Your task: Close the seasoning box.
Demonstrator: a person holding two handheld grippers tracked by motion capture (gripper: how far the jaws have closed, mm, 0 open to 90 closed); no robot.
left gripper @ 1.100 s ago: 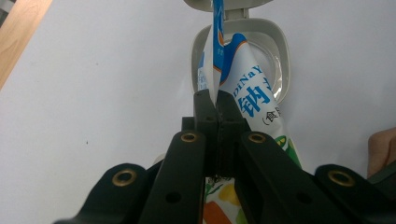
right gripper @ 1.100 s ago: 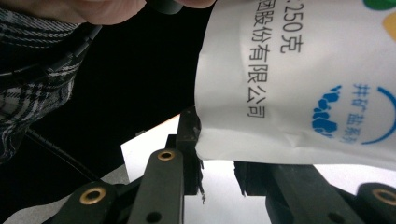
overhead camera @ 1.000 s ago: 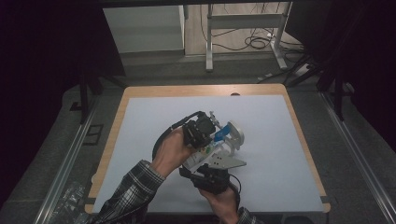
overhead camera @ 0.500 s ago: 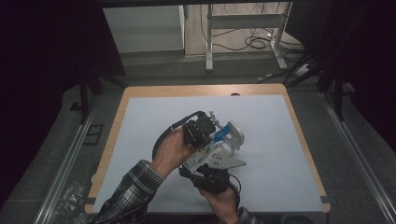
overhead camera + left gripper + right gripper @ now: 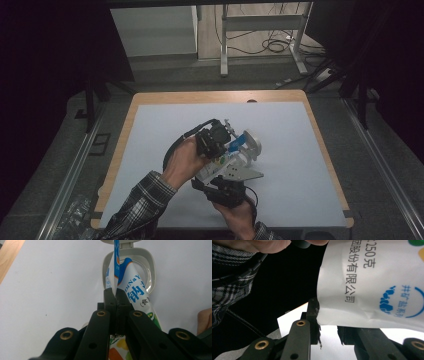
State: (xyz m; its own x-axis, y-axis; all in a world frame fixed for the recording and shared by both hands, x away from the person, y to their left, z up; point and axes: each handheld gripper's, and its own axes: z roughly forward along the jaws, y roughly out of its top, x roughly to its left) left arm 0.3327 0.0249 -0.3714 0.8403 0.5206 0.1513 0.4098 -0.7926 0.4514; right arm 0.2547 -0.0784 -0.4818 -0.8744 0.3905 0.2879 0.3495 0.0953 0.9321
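My left fingers point(image 5: 110, 298) are pressed together on the folded top edge of a printed plastic salt pouch point(image 5: 136, 296), pinching the film flat where it is blue and white. My right fingers point(image 5: 313, 312) grip the pouch's bottom seam point(image 5: 362, 322); one pad shows against the film, the other is hidden behind it. The pouch hangs tilted between the two grippers, its mouth pointing down into a pale, rounded open container point(image 5: 150, 270) on the bench point(image 5: 300, 150).

I judge the pouch soft and floppy: the film creases and could slide out of a weak pinch, and loose contents would shift the weight as it tilts. The sealed seams are the stiffest, safest places to hold, so both grips sit well. The container looks light and could skid on the smooth bench if nudged.
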